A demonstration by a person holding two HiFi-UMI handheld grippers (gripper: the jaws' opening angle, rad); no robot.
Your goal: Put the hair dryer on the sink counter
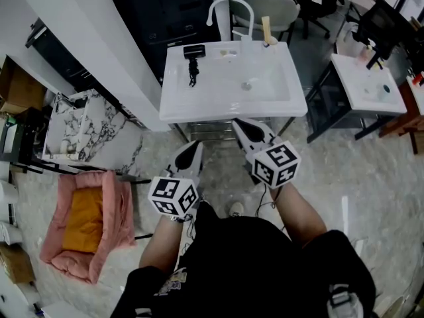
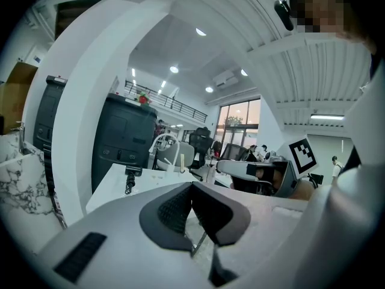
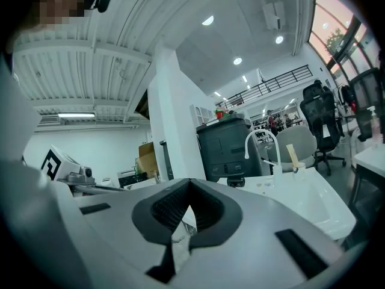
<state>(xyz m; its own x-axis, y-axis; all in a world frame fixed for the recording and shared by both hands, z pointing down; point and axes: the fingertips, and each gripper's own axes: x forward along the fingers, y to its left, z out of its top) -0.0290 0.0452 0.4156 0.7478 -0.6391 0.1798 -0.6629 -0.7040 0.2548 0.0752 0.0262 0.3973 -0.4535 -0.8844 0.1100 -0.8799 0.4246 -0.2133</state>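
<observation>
Lying on the back left of the white ceramic sink worktop (image 1: pixel 199 101), the black hair dryer (image 1: pixel 193 57) sat left of the white curved tap (image 1: pixel 230 6). The left gripper (image 1: pixel 196 144) and right gripper (image 1: pixel 237 123) hung just in front of the worktop, clear of the dryer. Each had its jaws pressed together on nothing.

Right gripper (image 3: pixel 191 188) jaws together, nothing between. Sink (image 3: pixel 313 203) ahead, faucet (image 3: pixel 262 138) at back. Hair dryer (image 3: pixel 236 183) on its counter.

Head looks down (all share sink (image 1: pixel 199 105)).
</observation>
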